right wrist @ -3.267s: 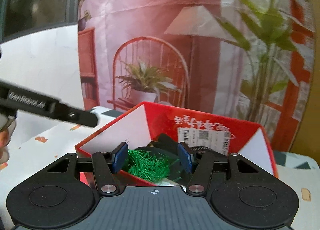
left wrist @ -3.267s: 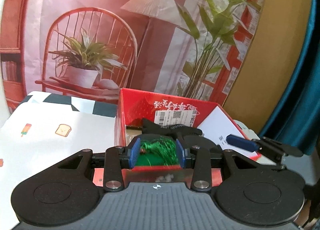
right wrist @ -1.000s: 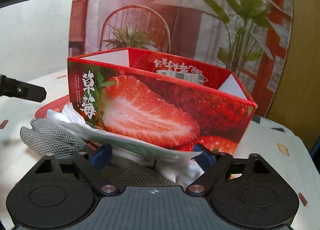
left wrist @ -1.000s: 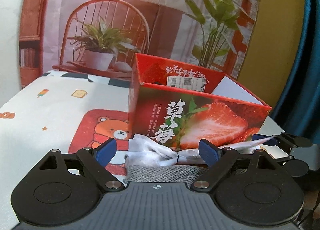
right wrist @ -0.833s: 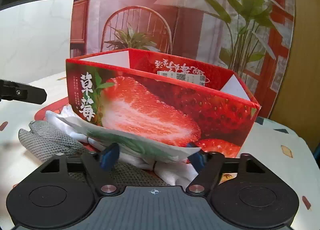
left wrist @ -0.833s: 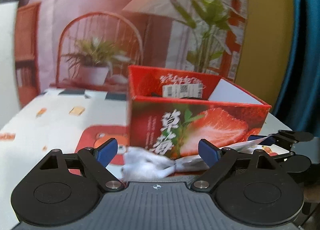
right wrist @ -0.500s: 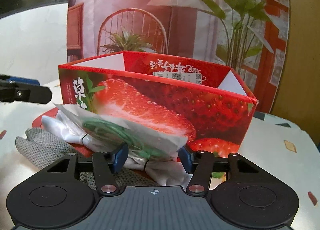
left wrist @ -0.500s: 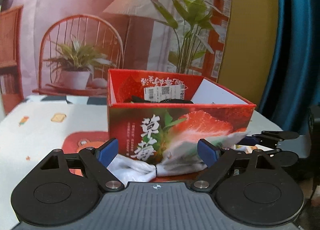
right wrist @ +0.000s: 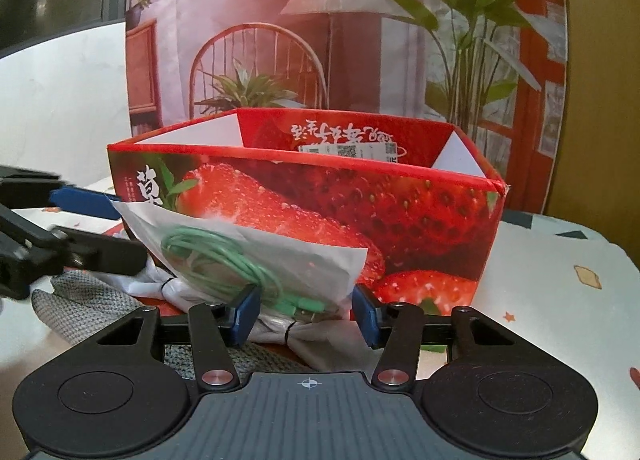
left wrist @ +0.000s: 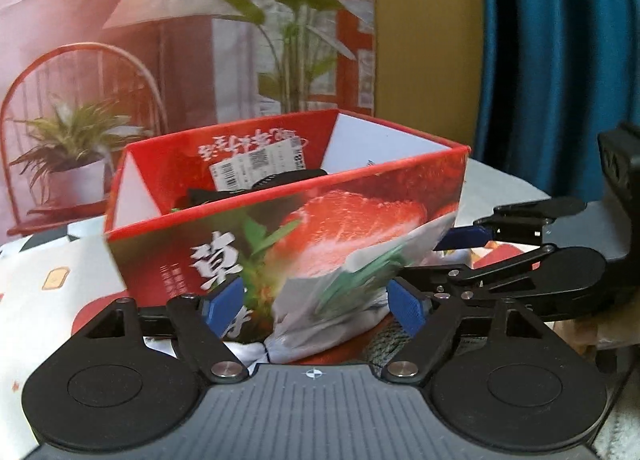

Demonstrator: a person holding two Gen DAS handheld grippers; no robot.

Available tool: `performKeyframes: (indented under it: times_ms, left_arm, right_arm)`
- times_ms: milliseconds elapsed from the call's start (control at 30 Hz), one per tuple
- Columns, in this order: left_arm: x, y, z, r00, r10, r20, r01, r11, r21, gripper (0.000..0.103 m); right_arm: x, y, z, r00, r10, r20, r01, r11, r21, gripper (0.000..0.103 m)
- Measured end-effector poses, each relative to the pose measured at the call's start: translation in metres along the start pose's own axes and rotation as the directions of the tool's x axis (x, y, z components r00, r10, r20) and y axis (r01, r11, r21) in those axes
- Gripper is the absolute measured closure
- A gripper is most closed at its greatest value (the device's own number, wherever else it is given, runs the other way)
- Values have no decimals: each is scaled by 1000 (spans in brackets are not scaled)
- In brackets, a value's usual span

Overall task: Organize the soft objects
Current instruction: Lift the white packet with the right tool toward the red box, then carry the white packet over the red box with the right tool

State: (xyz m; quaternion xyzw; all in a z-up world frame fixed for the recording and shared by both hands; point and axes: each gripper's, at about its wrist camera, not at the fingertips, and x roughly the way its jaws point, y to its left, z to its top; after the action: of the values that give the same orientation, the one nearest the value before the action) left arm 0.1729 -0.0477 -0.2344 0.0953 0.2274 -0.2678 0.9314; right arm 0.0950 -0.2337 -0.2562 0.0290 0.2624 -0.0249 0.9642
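Note:
A red strawberry-print box (right wrist: 360,200) stands on the table; it also shows in the left wrist view (left wrist: 280,220), with dark items inside. A clear bag with a green cable (right wrist: 248,260) leans against its front, over white cloth (right wrist: 316,340) and a grey knit cloth (right wrist: 88,308). My right gripper (right wrist: 306,314) is closed on the bag's lower edge. My left gripper (left wrist: 316,304) is open, its jaws either side of the bag (left wrist: 340,292), not touching it. The right gripper (left wrist: 520,252) shows at the right of the left wrist view.
The table has a white cloth printed with small pictures (right wrist: 560,292) and a red bear mat (left wrist: 92,312). A printed backdrop with a chair and plants (right wrist: 320,40) hangs behind the box. A blue curtain (left wrist: 560,60) hangs at the right.
My right gripper has closed from open onto the cable bag and lifted its edge. My left gripper has swung right around the box and stays open. Earlier it let go of a green item inside the box.

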Motion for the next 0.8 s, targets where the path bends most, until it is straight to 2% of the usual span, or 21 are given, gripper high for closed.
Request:
performKeyframes:
  times_ms: [33,67,133,400,533,633,800]
  left_arm:
    - [2,-1,0,1000,-7,-3,7,1000,5,28]
    - [5,-1,-1,1000,-13,-7,13,1000,8,38]
    - [10,-1,-2,1000,-16,-23,16,1000,6,47]
    - [21,4,-7,999,-3,-47,2,1000,-5,51]
    - [25,7,-7,999,-3,-52,3,1000,-5,62]
    - [28,8,-8,999,-7,-54,6,1000,-13,66]
    - [31,5,-10,999,-8,-52,7,1000,-28,74]
  right_arm:
    - [0,0,0,1000,0,1,0,1000,-4,55]
    - [0,1,0,1000,0,2,0,1000,-7,55]
    - [-1,1,-1,1000,2,6,-2,1000,-5,55]
    - [-3,-1,-1,998,32,49,-32,1000,-2,45]
    - [-3,0,0,997,46,60,-45,999,-12,44]
    - [-1,1,0,997,48,57,-47,999,-19,47]
    - [1,2,-1,996,67,52,-67,998,-7,57]
